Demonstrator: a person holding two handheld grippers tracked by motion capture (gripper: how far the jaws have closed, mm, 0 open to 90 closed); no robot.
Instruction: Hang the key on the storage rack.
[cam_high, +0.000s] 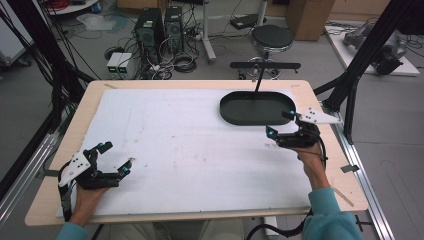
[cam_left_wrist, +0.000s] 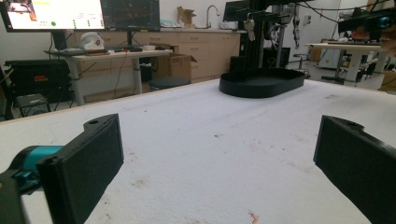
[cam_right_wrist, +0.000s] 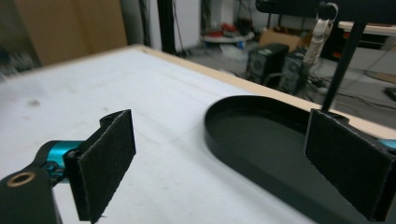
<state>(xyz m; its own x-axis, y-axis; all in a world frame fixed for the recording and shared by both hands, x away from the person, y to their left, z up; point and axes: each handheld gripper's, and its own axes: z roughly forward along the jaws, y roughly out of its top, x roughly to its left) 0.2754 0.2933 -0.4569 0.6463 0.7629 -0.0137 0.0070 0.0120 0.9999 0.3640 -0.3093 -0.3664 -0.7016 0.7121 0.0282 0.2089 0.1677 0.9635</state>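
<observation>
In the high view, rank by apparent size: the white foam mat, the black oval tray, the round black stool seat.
1. White foam mat
2. Black oval tray
3. Round black stool seat, though it sits farther from the camera, so its true size is unsure.

table (cam_high: 320, 95) (wooden) | white mat (cam_high: 190, 150); black tray (cam_high: 257, 108) on mat

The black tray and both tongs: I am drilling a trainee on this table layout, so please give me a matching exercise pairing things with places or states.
Things:
1. black tray
2. left tongs
3. right tongs
4. white mat

Places or states:
A. open, at the near left corner of the mat
B. open, right beside the tray's near right rim
C. covers most of the tabletop
D. empty, at the far right of the mat, with a stand rising from it

Pairs: 1-D, 2-A, 3-B, 4-C
</observation>
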